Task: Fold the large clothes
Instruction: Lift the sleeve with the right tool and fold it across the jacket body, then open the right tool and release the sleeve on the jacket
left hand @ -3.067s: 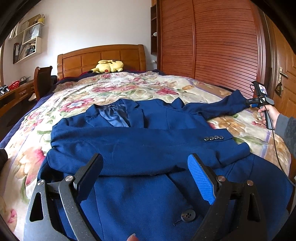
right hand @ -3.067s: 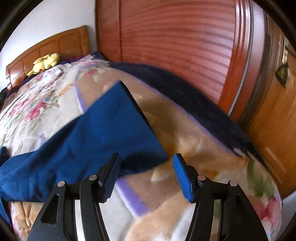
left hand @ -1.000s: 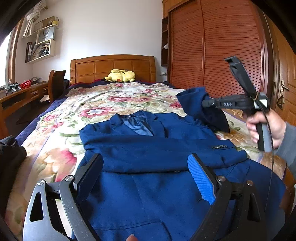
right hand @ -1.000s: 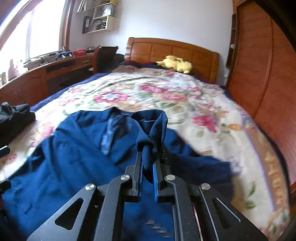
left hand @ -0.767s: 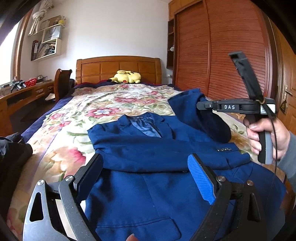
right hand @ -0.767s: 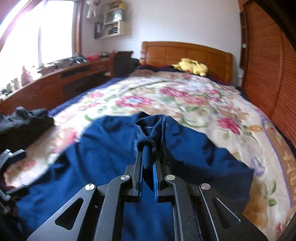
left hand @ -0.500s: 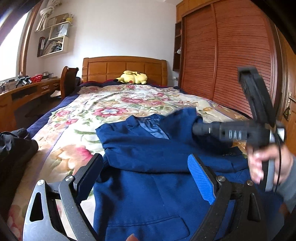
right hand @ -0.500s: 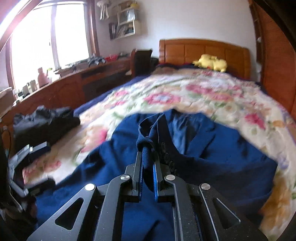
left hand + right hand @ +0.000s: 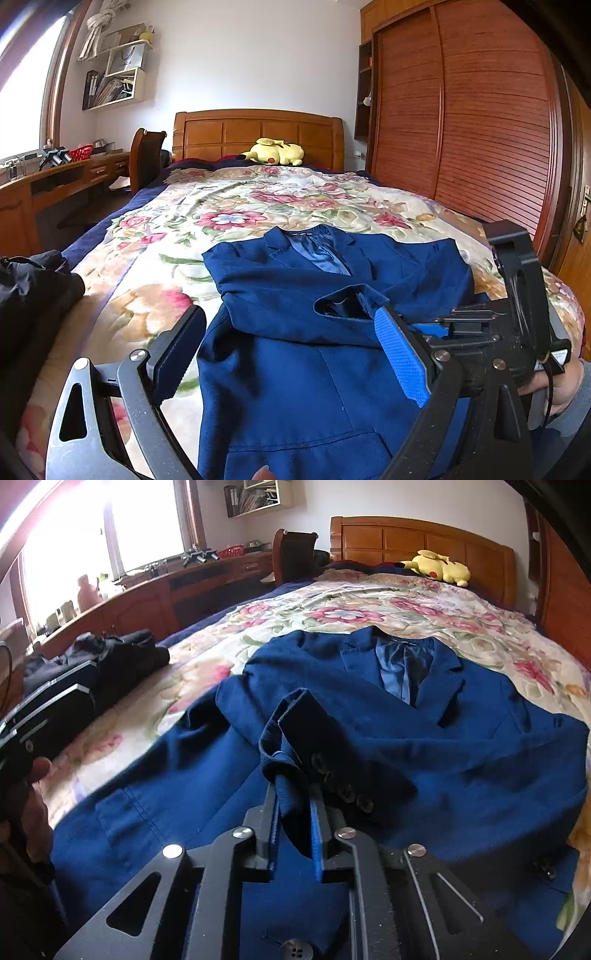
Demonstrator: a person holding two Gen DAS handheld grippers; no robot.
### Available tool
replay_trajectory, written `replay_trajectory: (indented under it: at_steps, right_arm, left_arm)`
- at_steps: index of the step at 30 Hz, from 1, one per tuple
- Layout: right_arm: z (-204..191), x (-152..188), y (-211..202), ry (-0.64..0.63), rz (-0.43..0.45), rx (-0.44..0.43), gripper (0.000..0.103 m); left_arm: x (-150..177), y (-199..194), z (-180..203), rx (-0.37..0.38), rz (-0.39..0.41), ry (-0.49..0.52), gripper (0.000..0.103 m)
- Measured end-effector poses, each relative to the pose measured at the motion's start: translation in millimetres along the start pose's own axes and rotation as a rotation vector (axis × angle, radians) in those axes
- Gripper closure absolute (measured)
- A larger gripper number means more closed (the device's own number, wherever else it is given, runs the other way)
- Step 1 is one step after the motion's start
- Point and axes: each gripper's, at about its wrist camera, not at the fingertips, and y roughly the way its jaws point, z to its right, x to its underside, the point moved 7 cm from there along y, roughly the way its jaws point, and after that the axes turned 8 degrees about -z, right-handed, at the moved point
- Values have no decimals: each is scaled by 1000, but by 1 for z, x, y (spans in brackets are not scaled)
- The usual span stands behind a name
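Observation:
A blue suit jacket (image 9: 295, 369) lies face up on the flowered bed, collar toward the headboard; it also shows in the right wrist view (image 9: 461, 746). One sleeve lies folded across its chest. My right gripper (image 9: 293, 797) is shut on the cuff of the other sleeve (image 9: 295, 734) and holds it over the jacket's middle; the cuff (image 9: 347, 302) shows in the left wrist view too. My left gripper (image 9: 291, 347) is open and empty, above the jacket's lower left front.
A flowered bedspread (image 9: 229, 206) covers the bed. A yellow plush toy (image 9: 275, 151) lies at the headboard. A pile of dark clothes (image 9: 33, 288) sits at the bed's left edge. A desk (image 9: 55, 184) stands left, a wooden wardrobe (image 9: 480, 129) right.
My right gripper took hold of the right sleeve's cuff at the bed's right edge and carried it left and down across the jacket's chest. My left gripper stayed open.

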Motion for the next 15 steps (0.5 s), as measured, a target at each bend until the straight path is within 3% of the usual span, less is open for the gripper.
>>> replay_trajectory:
  at_steps: [1,3,5,15]
  right_arm:
    - [-1,0,0,-5,-1,4,75]
    - [-2,1,-2,-13,-2,18,48]
    - [-1,6,-6,-12,9,27,40]
    - [32,51,-46,60,54,160,40]
  left_arm:
    - [0,1,1,0,-3,3,10]
    - [1,4,1,-2,-7,9,10]
    - [2,5,2,-4,-10,12,10]
    - [10,20,11,-4,-64,40,10]
